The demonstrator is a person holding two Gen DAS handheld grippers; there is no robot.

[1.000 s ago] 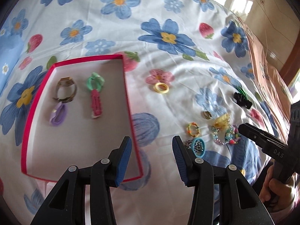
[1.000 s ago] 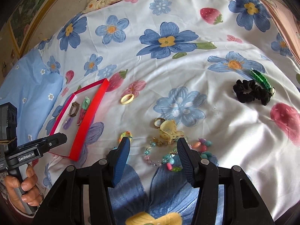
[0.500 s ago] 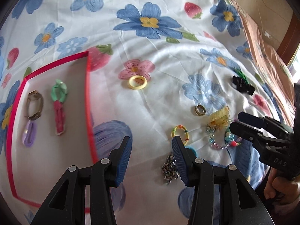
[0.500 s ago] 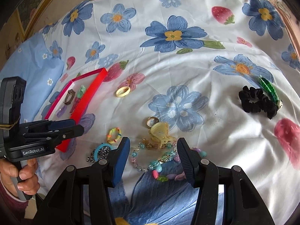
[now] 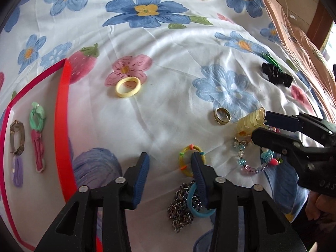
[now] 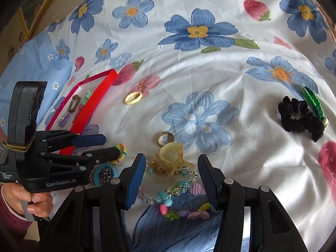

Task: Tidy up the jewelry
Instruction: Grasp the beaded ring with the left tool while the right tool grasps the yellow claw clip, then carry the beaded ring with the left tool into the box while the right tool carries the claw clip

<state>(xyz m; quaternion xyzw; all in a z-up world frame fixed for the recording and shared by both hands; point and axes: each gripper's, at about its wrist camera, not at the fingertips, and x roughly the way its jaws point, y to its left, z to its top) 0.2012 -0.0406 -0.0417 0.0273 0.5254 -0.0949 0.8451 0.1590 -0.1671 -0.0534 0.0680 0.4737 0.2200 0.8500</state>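
Jaws wide on both grippers, nothing held. Left gripper (image 5: 170, 163) low over bedsheet (image 5: 163, 113) beside red tray's (image 5: 63, 126) right wall, multicolour ring (image 5: 190, 161) and blue ring (image 5: 199, 205) on chain (image 5: 180, 208) at its right finger. Right gripper (image 6: 171, 169) straddles yellow claw clip (image 6: 173, 157) and beaded bracelets (image 6: 178, 191). Watch (image 5: 17, 136), hair clips in tray.

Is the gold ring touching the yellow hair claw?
Apart. The left wrist view shows white sheet between the gold ring and the yellow hair claw.
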